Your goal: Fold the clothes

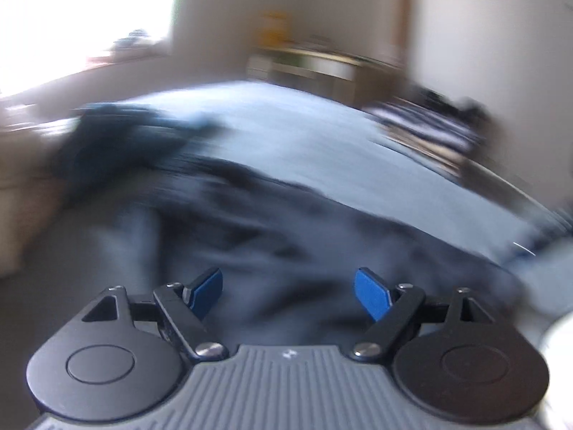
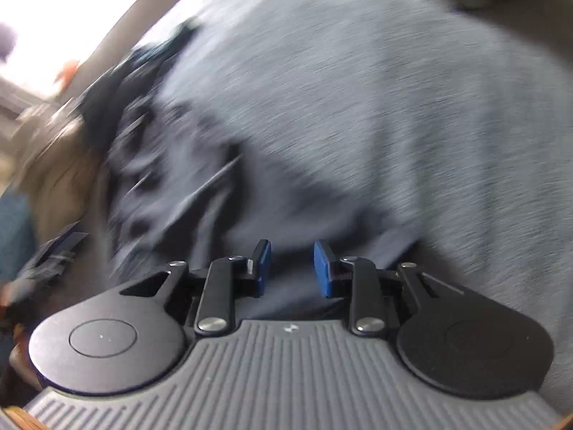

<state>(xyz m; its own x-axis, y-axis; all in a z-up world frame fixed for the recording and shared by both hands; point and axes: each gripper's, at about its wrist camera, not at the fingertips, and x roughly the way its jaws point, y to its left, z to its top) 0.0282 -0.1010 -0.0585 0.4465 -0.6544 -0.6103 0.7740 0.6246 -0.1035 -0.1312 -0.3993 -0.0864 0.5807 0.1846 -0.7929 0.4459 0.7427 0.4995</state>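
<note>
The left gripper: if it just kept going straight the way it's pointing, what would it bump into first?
Most likely the dark garment lying crumpled on the light blue sheet. The left gripper is open and empty, angled down at it. The picture is blurred, so depth is uncertain.

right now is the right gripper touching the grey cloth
Cannot tell: in the blurred right wrist view, the right gripper is open over the grey cloth.

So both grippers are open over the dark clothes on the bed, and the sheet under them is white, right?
Not quite: the sheet is light blue, not white, as the left wrist view shows. The rest holds: the left gripper and the right gripper are both open with nothing between the pads, over the dark clothes.
</note>
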